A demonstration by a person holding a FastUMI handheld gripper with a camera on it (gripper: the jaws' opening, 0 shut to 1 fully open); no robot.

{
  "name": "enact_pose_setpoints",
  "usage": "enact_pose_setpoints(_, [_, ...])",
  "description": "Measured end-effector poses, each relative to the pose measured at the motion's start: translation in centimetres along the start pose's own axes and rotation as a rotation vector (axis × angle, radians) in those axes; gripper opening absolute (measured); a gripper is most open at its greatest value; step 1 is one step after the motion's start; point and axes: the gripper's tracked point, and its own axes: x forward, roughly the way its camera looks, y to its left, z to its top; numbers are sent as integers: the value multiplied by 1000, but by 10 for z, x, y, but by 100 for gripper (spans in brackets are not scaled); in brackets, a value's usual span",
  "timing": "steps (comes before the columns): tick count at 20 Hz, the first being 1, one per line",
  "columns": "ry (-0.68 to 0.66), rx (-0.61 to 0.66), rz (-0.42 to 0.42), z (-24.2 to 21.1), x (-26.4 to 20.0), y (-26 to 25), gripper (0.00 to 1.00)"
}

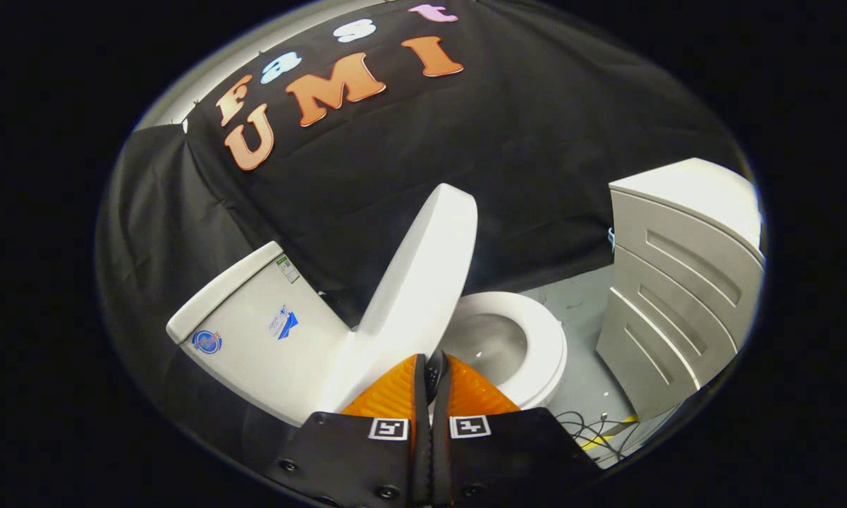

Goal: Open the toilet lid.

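The gripper (431, 374) is seen with its fingers pressed together, nothing held, just short of the toilet lid (423, 268). The lid is raised steeply above the seat (536, 339), beside the tank (254, 331). Opening is judged nearly finished; a final push toward the tank is likely needed.

The toilet lid (423, 275) stands raised just ahead of the closed tongs (434, 367), with the tank (254, 331) to its left, the seat (536, 339) and bowl to its right, a cabinet (677, 282) farther right, cables (592, 427) on the floor (585, 310) between
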Motion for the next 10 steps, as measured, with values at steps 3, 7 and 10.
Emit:
enact_pose_setpoints(3, [-6,-62,0,8,-1,17,8])
enact_pose_setpoints(7, [-28,-165,-7,18,-7,43,8])
enact_pose_setpoints(10, [-46,-251,-11,24,-12,64,8])
